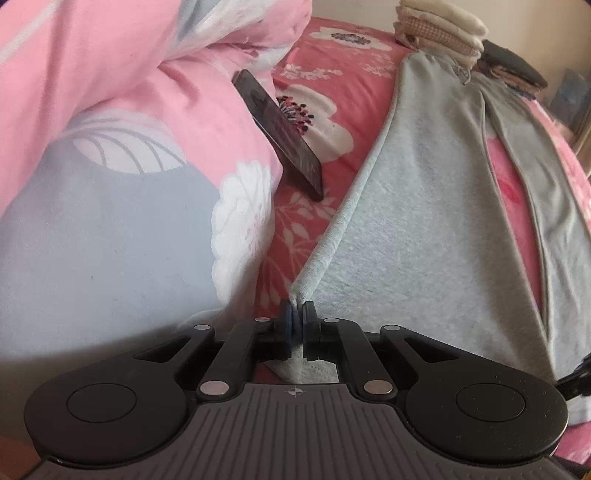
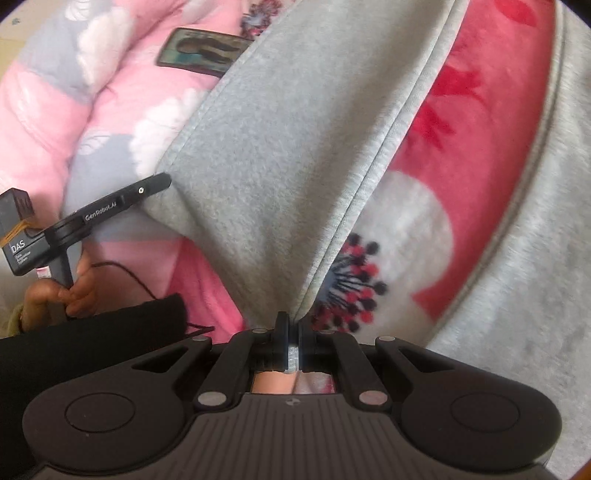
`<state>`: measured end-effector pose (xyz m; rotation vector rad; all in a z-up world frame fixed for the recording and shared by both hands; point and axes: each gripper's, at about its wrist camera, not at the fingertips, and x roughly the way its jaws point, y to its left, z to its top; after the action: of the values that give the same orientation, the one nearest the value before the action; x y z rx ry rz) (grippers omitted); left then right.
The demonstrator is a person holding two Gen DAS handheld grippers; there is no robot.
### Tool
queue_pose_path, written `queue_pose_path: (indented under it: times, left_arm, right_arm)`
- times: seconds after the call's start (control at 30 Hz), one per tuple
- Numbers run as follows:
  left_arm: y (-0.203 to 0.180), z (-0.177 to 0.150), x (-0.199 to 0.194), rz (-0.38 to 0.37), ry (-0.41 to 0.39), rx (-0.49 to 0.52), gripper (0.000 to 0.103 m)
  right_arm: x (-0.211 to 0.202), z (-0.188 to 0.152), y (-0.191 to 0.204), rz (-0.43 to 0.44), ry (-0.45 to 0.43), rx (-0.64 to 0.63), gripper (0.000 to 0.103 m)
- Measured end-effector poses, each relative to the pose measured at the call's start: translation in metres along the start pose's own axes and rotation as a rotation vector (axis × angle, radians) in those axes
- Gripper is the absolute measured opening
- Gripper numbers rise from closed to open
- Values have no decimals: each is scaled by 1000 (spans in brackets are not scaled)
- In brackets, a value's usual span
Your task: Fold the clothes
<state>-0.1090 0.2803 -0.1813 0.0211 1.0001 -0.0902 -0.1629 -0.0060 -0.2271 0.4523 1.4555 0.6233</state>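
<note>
Both grippers pinch the near edge of a light grey fleece pair of trousers (image 1: 417, 206) spread on a pink floral bedsheet (image 1: 325, 66).

Readable writing appears only in the right wrist view: "GenRobot.AI" on the other gripper's black finger arm and "DAS" on its grey body, held by a hand (image 2: 70, 295) in a black sleeve. The left gripper (image 1: 297, 314) is clamped on the hem corner of one leg; the right gripper (image 2: 291, 332) is clamped on a seamed edge of the same garment. Only the left view shows a stack of folded cream and beige cloths (image 1: 439, 29) at the far end, where the trousers' waist lies. A black smartphone (image 1: 280, 136) leans against a pink and grey flowered quilt (image 1: 110, 184). The two legs fan apart, sheet showing between them.
</note>
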Motion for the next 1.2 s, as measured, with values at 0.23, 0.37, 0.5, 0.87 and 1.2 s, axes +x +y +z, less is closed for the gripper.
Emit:
queue_pose_path:
  times: [0.23,0.37,0.5,0.87,1.2]
  left_arm:
    - [-3,-10,16,50,54,59,4]
    - [-5,-29,46,100,141,119,12]
    - [-15,-39,37,138,118,212,17]
    - [-16,-26,-11,103,25,216,33]
    - [-64,40,12,-85,-160,197,45]
  right_arm:
    - [24,-2,4,-40,25,-16,5]
    - [52,-3,-11,-101,69,31,15]
    - [48,-10,-16,-92,92,61,30]
    - [9,0,-7,-179,27,-58,31]
    - [-49,64,2,-379,-339,-314,31]
